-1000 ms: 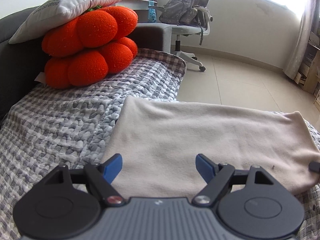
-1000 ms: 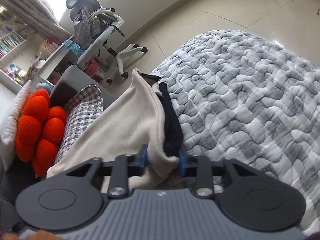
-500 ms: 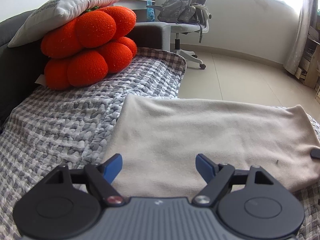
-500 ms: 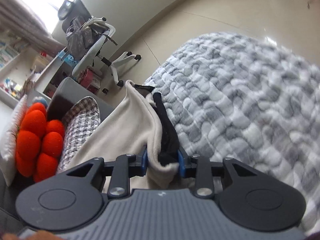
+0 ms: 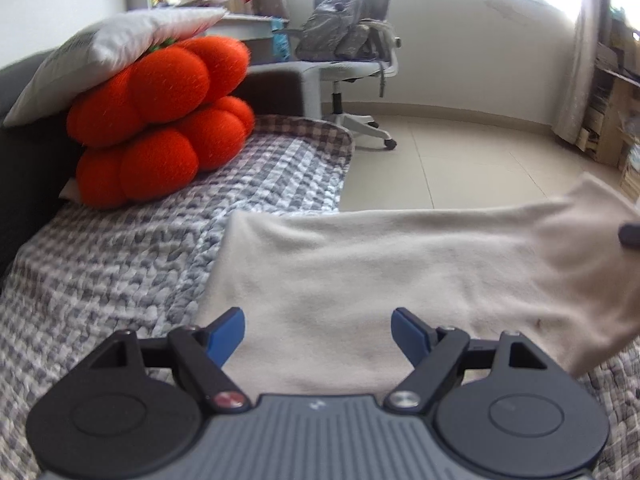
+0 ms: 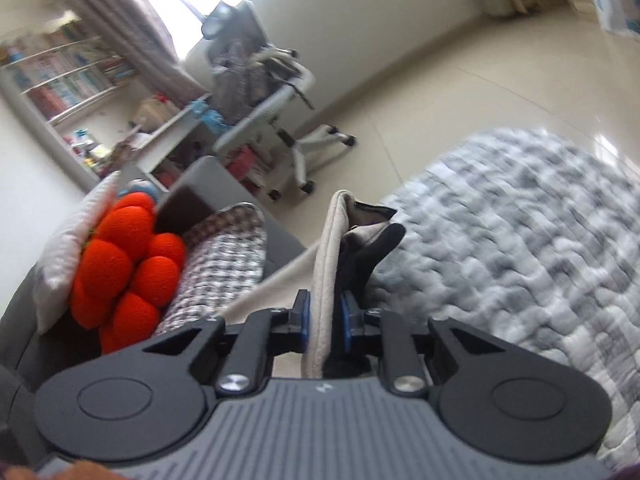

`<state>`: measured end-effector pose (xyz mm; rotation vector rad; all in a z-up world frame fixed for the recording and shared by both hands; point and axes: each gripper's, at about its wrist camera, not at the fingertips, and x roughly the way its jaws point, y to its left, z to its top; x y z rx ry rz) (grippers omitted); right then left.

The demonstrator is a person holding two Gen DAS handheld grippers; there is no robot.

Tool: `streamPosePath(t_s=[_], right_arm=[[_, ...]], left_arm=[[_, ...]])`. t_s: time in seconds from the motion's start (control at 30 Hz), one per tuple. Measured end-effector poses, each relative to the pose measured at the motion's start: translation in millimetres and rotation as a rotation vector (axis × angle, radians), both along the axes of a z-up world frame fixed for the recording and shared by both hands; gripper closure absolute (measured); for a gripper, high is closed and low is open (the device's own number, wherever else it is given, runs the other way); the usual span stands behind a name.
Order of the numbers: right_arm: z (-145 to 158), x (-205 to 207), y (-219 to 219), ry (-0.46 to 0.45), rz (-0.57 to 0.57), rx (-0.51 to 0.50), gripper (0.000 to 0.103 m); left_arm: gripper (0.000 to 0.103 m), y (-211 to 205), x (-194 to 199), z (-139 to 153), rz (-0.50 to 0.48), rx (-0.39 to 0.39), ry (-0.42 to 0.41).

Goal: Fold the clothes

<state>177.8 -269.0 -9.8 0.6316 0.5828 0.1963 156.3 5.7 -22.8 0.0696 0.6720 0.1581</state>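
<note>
A cream garment lies folded on the grey quilted bed cover. Its right end is lifted off the bed. My left gripper hovers over the near edge of the cloth, open, nothing between its blue pads. In the right wrist view my right gripper is closing on the raised end of the garment; the pads press the cream cloth together with a dark inner layer. A dark tip of the right gripper shows at the right edge of the left wrist view.
Orange round cushions under a white pillow sit at the head of the bed. An office chair with a backpack stands on the tiled floor beyond the bed. Shelves line the walls.
The right gripper tightened on the garment's end and rose, lifting that end off the bed. The left gripper stayed open over the cloth.
</note>
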Motion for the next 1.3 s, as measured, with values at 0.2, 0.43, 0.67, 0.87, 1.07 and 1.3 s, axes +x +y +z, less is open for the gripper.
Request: streamPosePath(t_s=[0.2, 0.43, 0.67, 0.87, 1.07, 1.3], right_arm=[[9.8, -3.5, 11.2, -0.054, 0.023, -0.034, 0.084], [3.6, 0.0, 4.6, -0.033, 0.006, -0.022, 0.084], [6.1, -3.2, 4.5, -0.038, 0.018, -0.006, 0.084], [14.5, -8.8, 16.9, -0.073, 0.051, -0.025, 0.084], [13.2, -4.8, 26.1, -0.046, 0.025, -0.102, 0.084], [20.8, -3.9, 54.0, -0.047, -0.008, -0.252, 0.085]], left_arm=[[0.021, -41.0, 4.8, -21.9, -0.094, 0.134, 0.042], [0.021, -61.9, 4.3, -26.0, -0.106, 0.247, 0.029], [0.021, -34.9, 11.3, -21.0, -0.070, 0.130, 0.040], [0.021, -34.8, 12.3, -31.9, -0.088, 0.209, 0.046], [0.021, -0.7, 17.2, -20.6, -0.040, 0.034, 0.053], [0.018, 76.0, 15.9, -14.3, 0.119, -0.240, 0.047]])
